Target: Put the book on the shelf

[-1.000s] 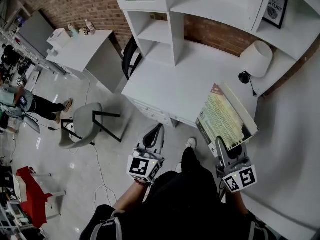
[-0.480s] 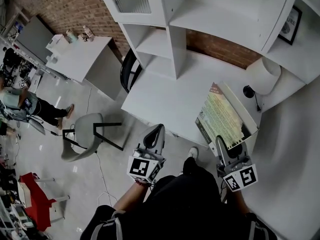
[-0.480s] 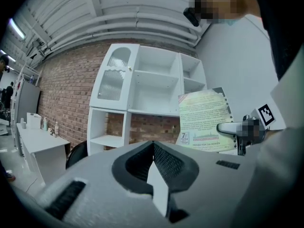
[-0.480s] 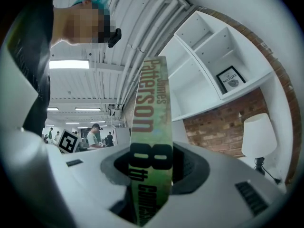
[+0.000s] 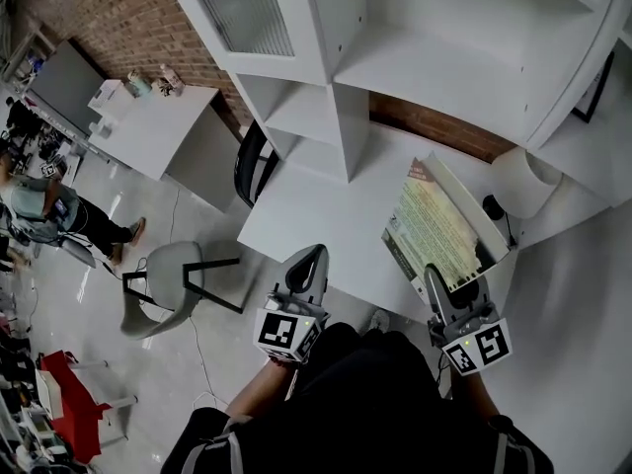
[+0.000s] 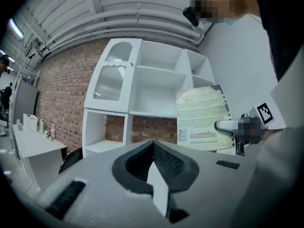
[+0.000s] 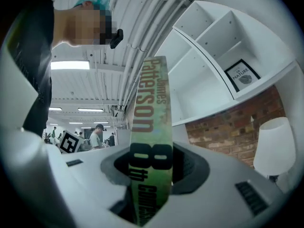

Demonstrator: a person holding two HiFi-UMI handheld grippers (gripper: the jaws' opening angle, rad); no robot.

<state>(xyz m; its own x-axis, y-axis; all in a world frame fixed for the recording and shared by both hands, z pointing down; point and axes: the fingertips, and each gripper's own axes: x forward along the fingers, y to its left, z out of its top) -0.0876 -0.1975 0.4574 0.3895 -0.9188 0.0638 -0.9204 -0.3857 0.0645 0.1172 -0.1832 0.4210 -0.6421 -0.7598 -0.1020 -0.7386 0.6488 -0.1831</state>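
The book [image 5: 434,230], with a yellow-green cover, stands above the right part of the white desk [image 5: 326,205]. My right gripper [image 5: 441,289] is shut on its lower end. In the right gripper view its green spine [image 7: 152,141] runs upright between the jaws, with large dark print on it. The white shelf unit [image 5: 425,47] rises behind the desk, and its open compartments [image 7: 204,80] look empty. My left gripper [image 5: 304,270] hangs at the desk's front edge, jaws together and nothing in them. The left gripper view shows the book [image 6: 202,118] in front of the shelf unit [image 6: 156,87].
A white lamp [image 5: 523,181] stands on the desk just right of the book. A framed picture [image 5: 595,92] sits on a right-hand shelf. A black chair [image 5: 252,161] is at the desk's left end, a grey chair [image 5: 163,275] on the floor. Another white table [image 5: 158,117] stands further left.
The shelf unit has come closer and fills more of the head view. The book sits slightly higher over the desk. Both grippers keep their hold and place.
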